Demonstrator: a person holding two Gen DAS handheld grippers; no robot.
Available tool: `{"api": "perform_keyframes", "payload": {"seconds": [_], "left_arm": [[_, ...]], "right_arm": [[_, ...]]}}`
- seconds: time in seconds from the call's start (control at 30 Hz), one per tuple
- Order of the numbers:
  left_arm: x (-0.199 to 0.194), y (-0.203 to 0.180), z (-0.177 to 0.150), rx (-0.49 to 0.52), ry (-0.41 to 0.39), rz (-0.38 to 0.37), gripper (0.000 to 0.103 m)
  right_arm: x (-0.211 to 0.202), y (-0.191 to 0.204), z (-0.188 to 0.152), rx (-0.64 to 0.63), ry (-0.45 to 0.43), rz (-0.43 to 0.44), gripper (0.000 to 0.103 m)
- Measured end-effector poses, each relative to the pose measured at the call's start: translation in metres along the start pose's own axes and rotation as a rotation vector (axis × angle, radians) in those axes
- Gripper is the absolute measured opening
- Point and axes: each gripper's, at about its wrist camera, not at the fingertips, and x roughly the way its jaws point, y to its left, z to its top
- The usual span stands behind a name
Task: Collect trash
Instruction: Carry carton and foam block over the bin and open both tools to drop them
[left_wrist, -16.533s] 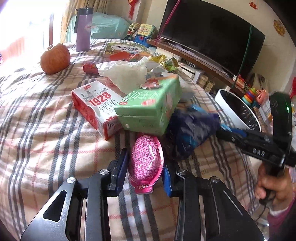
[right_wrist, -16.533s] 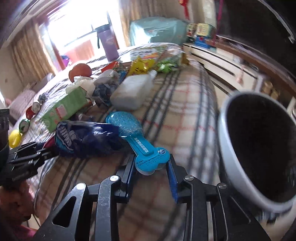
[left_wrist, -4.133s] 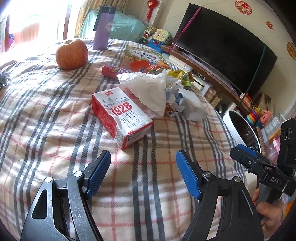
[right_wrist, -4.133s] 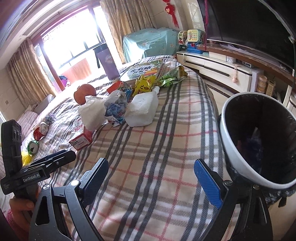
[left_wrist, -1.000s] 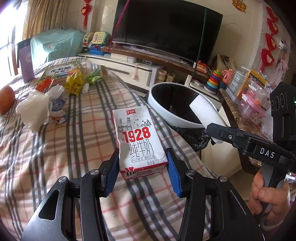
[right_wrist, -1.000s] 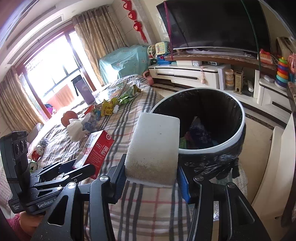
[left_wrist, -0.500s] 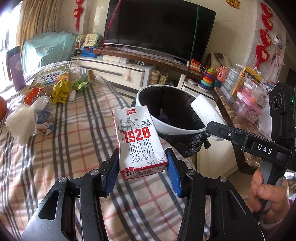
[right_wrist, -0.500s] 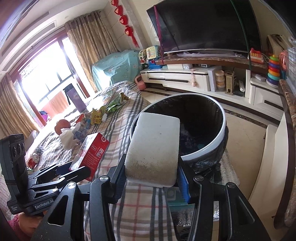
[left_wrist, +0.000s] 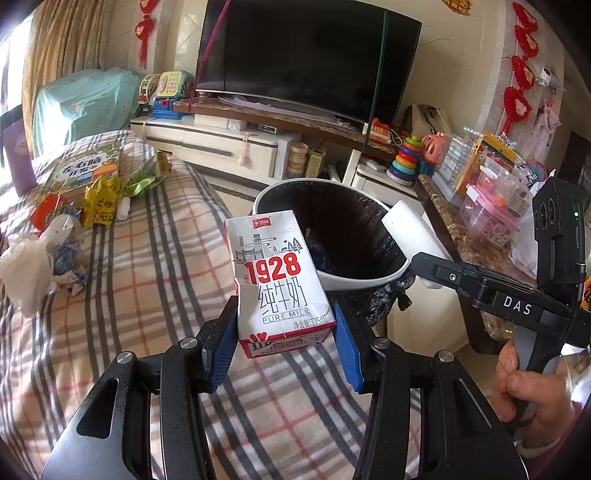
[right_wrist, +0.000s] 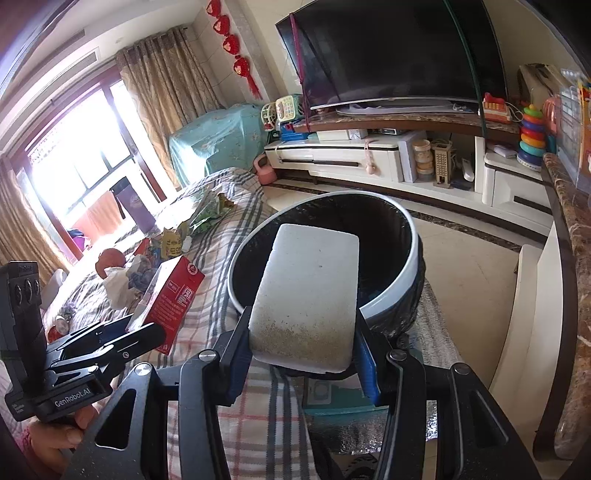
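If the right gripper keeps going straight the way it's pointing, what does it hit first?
Probably the trash bin: the right gripper, shut on the white foam block, points at the bin's open mouth. Depth is unclear, but nothing else seems to lie between.

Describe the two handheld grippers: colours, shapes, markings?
Both are black, speckled metal frames with triangular cut-outs, silver screws and blue finger pads. The right gripper bears white "DAS" lettering and a green light; the left gripper reads "GenRobot.AI". Bare hands, a pinkish sleeve edge.
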Motion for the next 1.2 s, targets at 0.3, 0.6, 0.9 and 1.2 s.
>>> {"api": "perform_keyframes", "payload": {"seconds": [0.3, 0.6, 0.9, 1.2], "left_arm": [[0.010, -0.007, 0.012, 0.016, 0.001, -0.011, 0.047], [0.023, -0.010, 0.028, 0.042, 0.013, -0.027, 0.047], [0.038, -0.014, 0.047, 0.087, 0.027, -0.035, 0.047], [0.053, -0.017, 0.057, 0.100, 0.044, -0.040, 0.047]], "right_arm": [[0.007, -0.005, 0.009, -0.015, 0.009, -0.019, 0.049], [0.018, -0.009, 0.023, -0.036, 0.027, -0.035, 0.049], [0.031, -0.012, 0.040, -0.074, 0.061, -0.061, 0.049], [0.045, -0.016, 0.052, -0.100, 0.093, -0.071, 0.049]]}}
